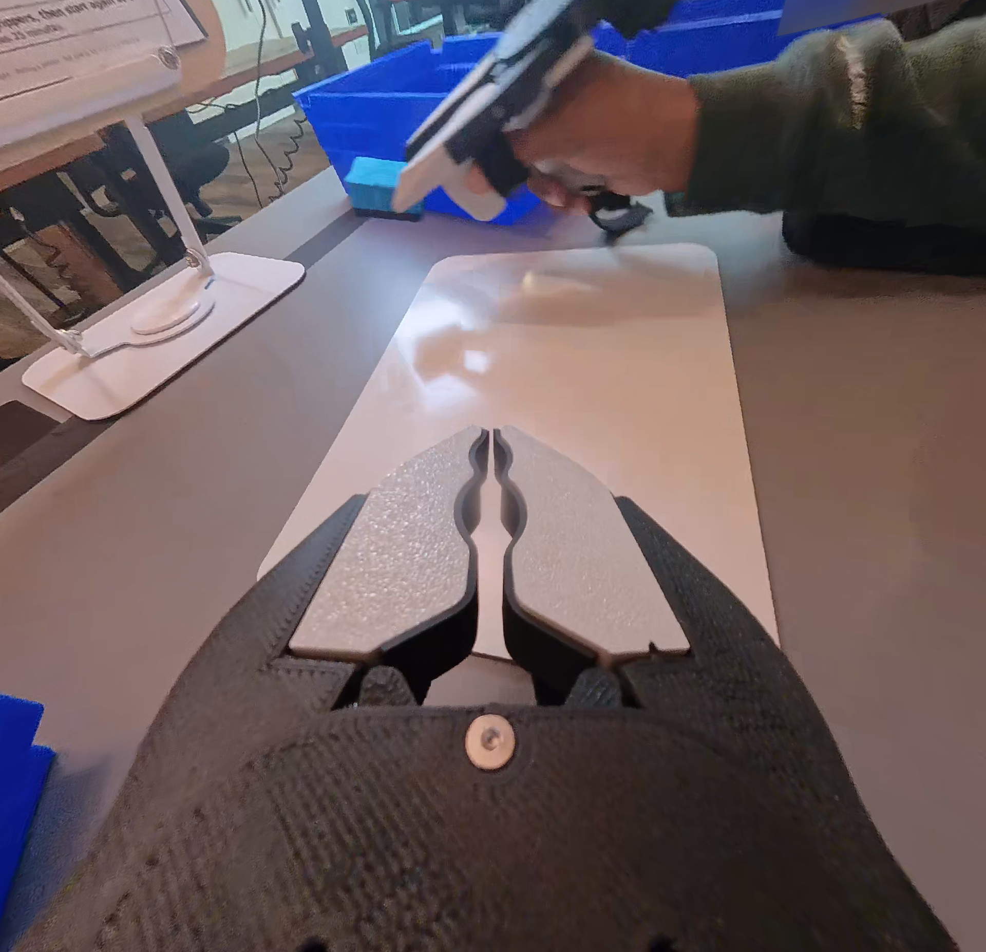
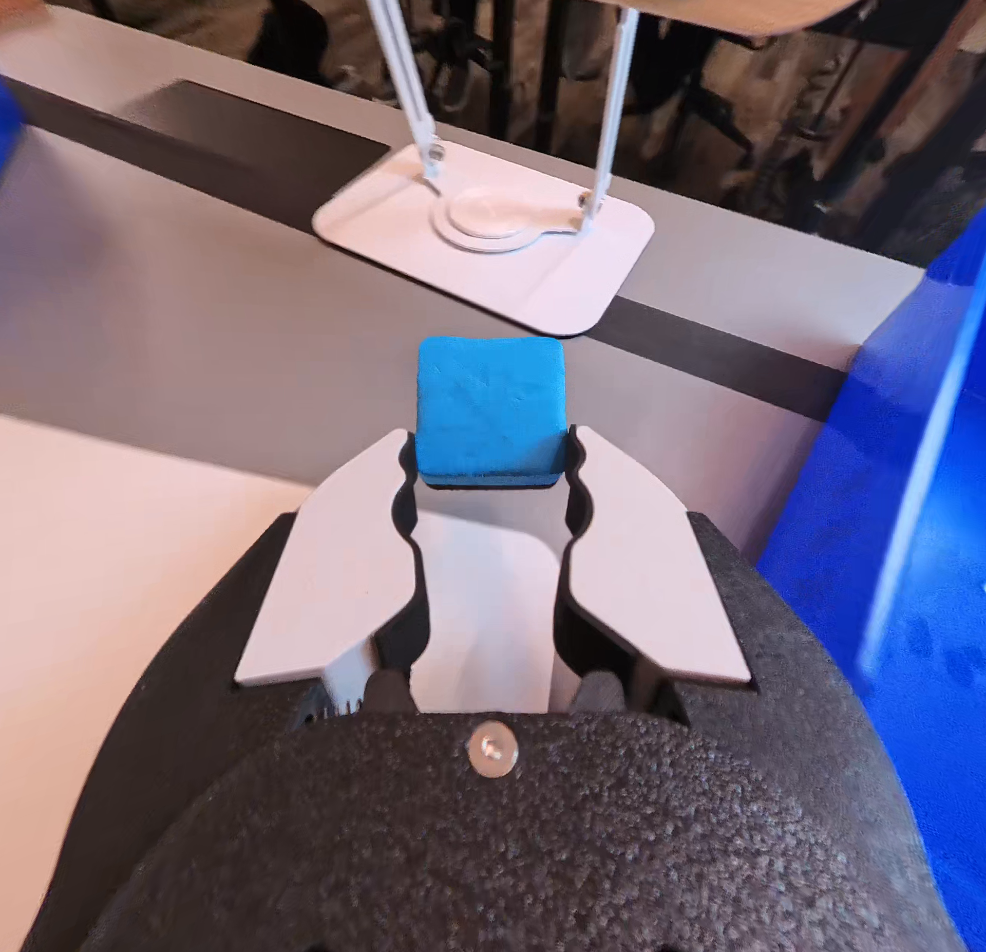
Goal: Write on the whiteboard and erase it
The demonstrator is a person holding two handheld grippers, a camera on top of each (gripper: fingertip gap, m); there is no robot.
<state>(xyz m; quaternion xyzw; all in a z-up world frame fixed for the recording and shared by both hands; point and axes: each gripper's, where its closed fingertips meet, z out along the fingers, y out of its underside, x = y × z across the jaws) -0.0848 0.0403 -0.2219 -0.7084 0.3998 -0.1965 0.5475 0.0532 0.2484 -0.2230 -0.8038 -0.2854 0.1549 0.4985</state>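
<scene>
Whiteboard: a white, glossy board with rounded corners, lying flat on the grey table. In the left wrist view its long axis runs straight away from the camera. Its surface looks blank, with only reflections on it.
Eraser: a small blue block with a thin dark underside, roughly square from above. It sits on the table just past the far end of the whiteboard, close to a blue bin.
Left gripper: low over the near end of the whiteboard, pointing along its length. Its fingers are almost together, only a thin gap between the tips, with nothing between them.
Right gripper: held in a hand beyond the far end of the board. Its fingers are spread, their tips either side of the eraser's near edge. Whether they press on it cannot be told.
Stand: a white flat base with thin uprights, on the table beyond the eraser.
</scene>
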